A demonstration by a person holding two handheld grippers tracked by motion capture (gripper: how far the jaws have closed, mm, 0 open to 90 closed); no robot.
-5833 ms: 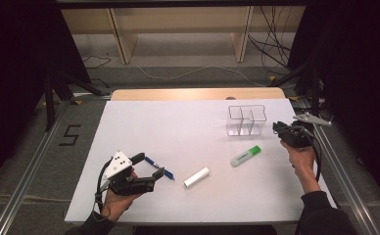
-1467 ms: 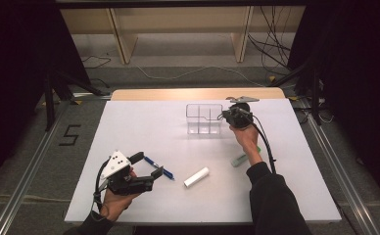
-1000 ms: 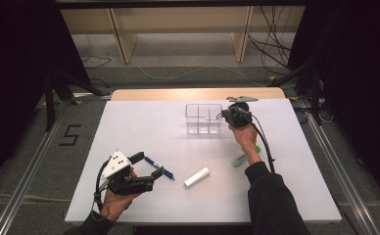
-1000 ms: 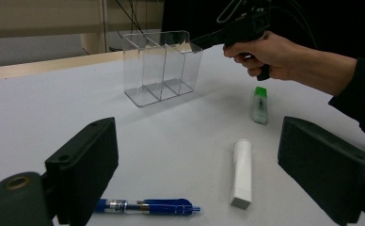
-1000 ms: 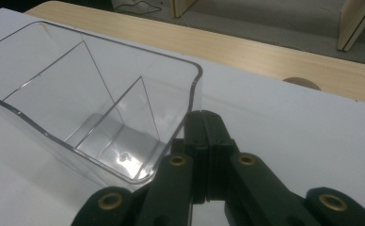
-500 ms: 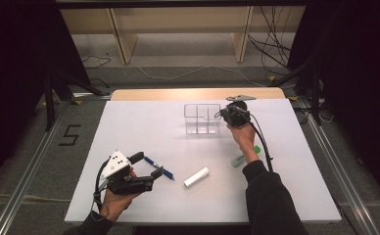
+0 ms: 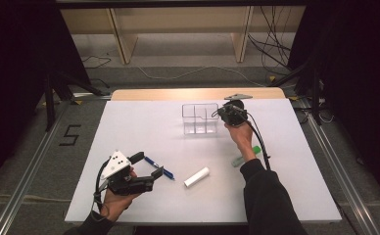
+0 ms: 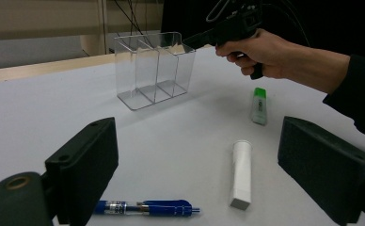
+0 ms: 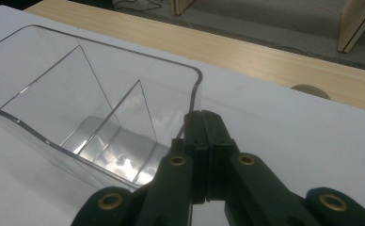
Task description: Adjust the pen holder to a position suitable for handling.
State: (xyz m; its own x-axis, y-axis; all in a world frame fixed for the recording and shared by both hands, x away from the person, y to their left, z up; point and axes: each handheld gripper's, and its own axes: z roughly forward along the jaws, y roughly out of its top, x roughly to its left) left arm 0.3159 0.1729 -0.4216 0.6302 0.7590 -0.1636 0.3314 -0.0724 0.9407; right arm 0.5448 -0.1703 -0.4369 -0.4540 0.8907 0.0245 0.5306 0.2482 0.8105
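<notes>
**Clear organizer gripped at its end wall**

Clear organizer (image 7: 200, 118) stands upright toward the far side of the white worktop (image 7: 144, 122), its three compartments empty. The right gripper (image 9: 202, 123) has its jaws pressed together on the top edge of the organizer's end wall. The left gripper (image 7: 151, 176) rests low at the near left, jaws wide apart with nothing between them. Just beside it lies a blue pen (image 8: 145, 207); a white tube (image 8: 242, 173) and a green-capped marker (image 8: 259, 106) lie farther right.
</notes>
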